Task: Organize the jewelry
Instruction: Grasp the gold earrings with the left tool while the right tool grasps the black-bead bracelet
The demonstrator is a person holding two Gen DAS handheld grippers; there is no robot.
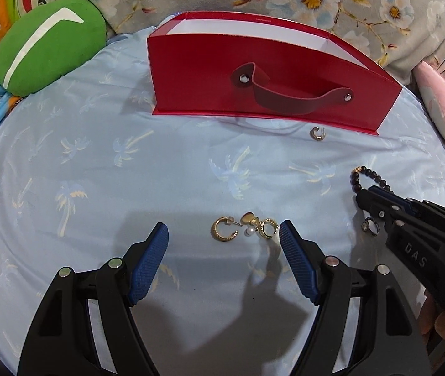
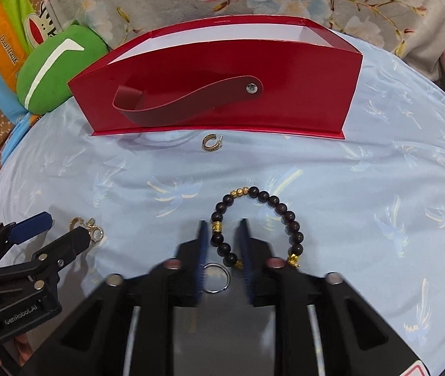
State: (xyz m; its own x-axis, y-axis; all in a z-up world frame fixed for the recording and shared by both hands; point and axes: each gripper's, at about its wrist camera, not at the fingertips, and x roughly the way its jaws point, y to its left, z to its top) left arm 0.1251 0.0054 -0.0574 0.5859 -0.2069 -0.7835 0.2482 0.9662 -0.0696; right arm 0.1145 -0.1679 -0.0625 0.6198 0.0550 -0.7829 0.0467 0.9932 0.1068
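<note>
Right claw [image 2: 224, 238] low over the bed [image 2: 379, 163], jaws part-spread astride the bead bracelet [image 2: 285, 213] strand, not pinching; only its own view shows the silver ring [image 2: 216, 279] between them. Left claw [image 1: 224, 235] wide, flanking gold earrings [image 1: 244, 227]. One earring [image 1: 317, 133] beside red box [image 1: 285, 72].

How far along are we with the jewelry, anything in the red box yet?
Nothing visibly stowed; the red box interior is hidden. In hand: the right gripper straddles the beaded bracelet, jaws not closed. Left gripper is open around the gold earrings. Also left: a silver ring and the lone earring by the box.
</note>
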